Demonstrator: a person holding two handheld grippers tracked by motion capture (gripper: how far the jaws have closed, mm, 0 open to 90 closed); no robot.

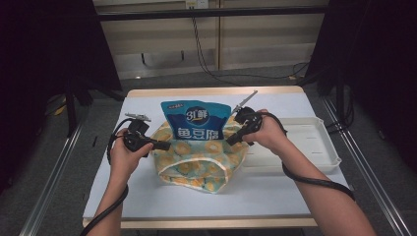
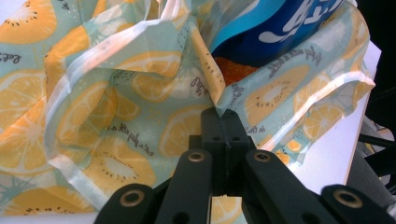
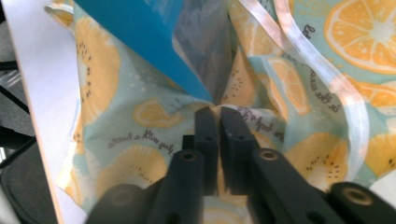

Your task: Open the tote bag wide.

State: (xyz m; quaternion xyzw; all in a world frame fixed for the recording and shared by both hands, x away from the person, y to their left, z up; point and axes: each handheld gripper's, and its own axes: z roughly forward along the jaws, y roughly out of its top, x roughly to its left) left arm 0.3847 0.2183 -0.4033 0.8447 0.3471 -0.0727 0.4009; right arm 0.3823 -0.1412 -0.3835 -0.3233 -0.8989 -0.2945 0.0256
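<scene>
A pale green bag printed with orange slices [image 1: 196, 164] lies open in the middle of the white table [image 1: 265, 194]. A blue snack pouch [image 1: 196, 120] stands upright in its mouth. At the bag's left rim my left gripper [image 1: 164, 145] is shut on a fold of the fabric; in the left gripper view its black jaws [image 2: 223, 114] pinch the bag [image 2: 116, 130] just below the pouch [image 2: 289, 28]. On the right rim my right gripper [image 1: 231, 141] is shut on the bag's edge. The right gripper view shows its jaws [image 3: 217, 112] clamping the fabric [image 3: 130, 140] beside the pouch [image 3: 140, 37].
A shallow white tray [image 1: 330, 142] sits on the table to the right of the bag, close to my right hand. Cables trail from both grippers along the forearms. Metal rails run along both sides of the table, with dark curtains beyond.
</scene>
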